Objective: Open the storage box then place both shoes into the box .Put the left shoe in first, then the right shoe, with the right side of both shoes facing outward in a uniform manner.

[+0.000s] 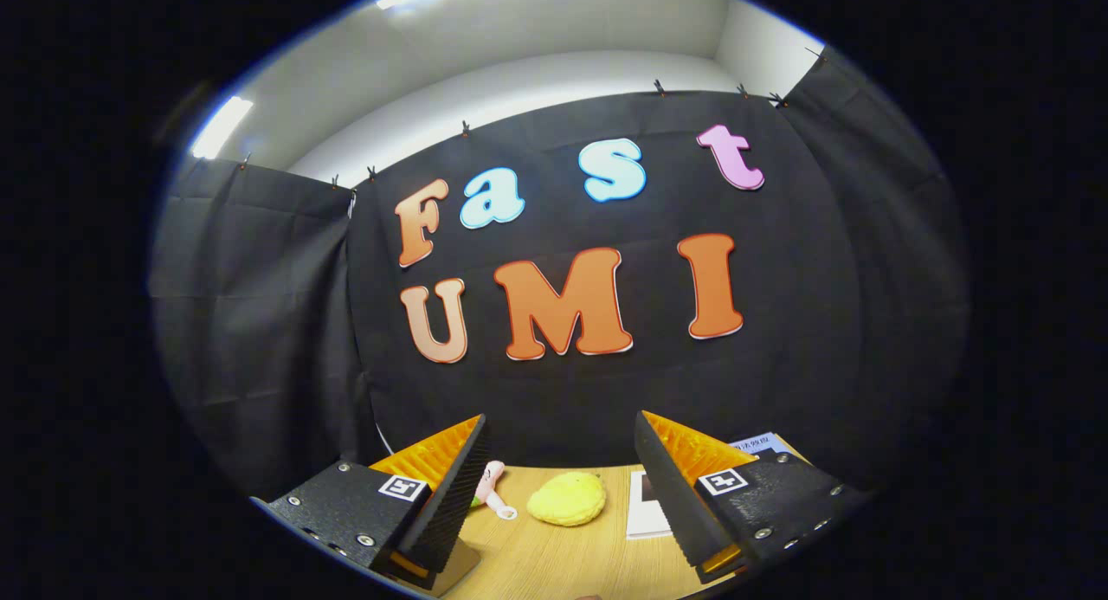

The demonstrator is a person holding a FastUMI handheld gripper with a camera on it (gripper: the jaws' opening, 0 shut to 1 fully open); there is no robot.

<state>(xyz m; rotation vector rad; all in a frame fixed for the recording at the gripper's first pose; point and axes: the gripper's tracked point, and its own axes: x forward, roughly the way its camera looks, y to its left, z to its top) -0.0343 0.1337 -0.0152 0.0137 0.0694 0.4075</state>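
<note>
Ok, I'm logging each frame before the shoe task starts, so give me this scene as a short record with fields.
gripper: gripper open, fingers apart, nothing held, raised above the table
surface: wooden table beyond and below the fingers
between fingers: yellow plush toy lying on the table, untouched
near left finger: small pink toy beside the yellow one, apart from it
near right finger: white paper sheet flat on the table, partly hidden by the finger
backdrop: black cloth wall
task progress: not yet begun
</note>
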